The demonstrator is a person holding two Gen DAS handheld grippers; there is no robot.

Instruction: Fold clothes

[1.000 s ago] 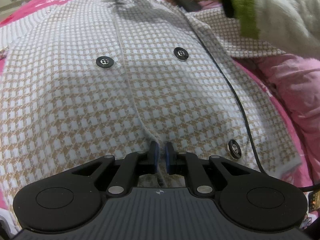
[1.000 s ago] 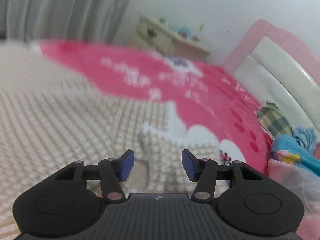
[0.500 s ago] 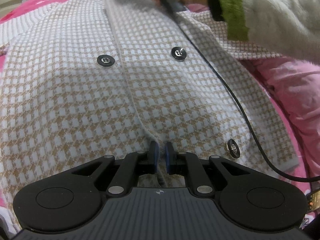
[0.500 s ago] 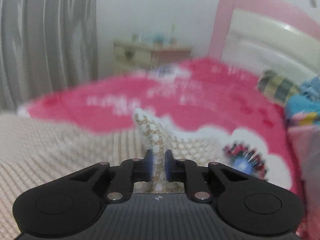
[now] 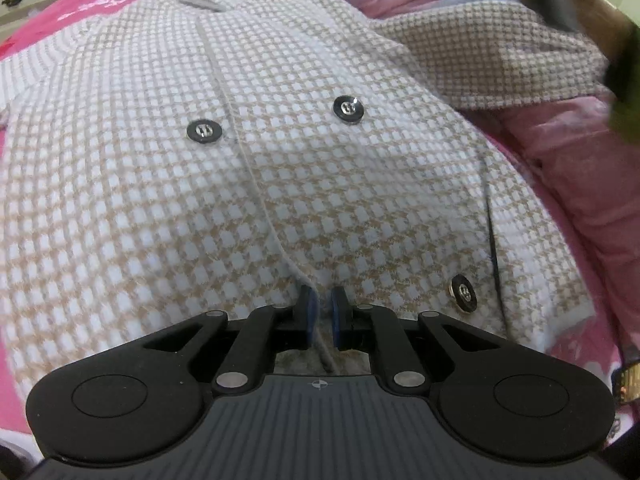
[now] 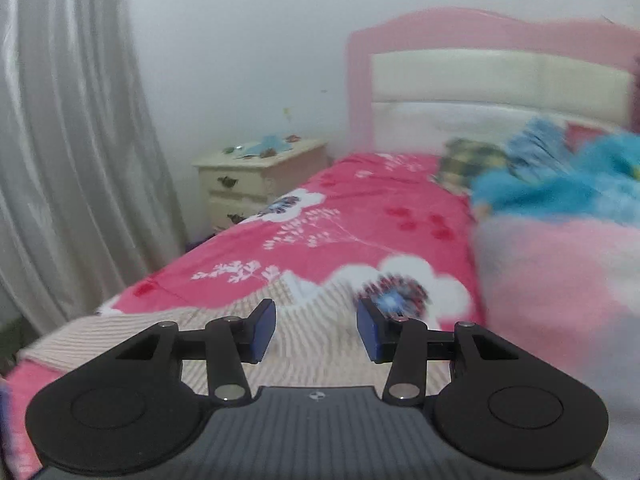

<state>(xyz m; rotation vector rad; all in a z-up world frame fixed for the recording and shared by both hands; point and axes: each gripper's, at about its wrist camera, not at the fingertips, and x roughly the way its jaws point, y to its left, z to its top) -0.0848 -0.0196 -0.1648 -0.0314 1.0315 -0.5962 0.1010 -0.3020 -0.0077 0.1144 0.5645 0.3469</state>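
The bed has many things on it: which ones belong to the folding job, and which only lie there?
Job:
- checked cardigan
- left tongs, shut on its front edge
- right tongs, open, empty

Lying about:
- blue fluffy cloth
- plaid cloth
- pink blanket
- nightstand
- curtain

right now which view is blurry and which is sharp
Left wrist view: mostly sharp on the beige-and-white checked knit cardigan, only the hand at top right is smeared. Right wrist view: motion-blurred across the pink floral bedsheet and blue plush bedding.
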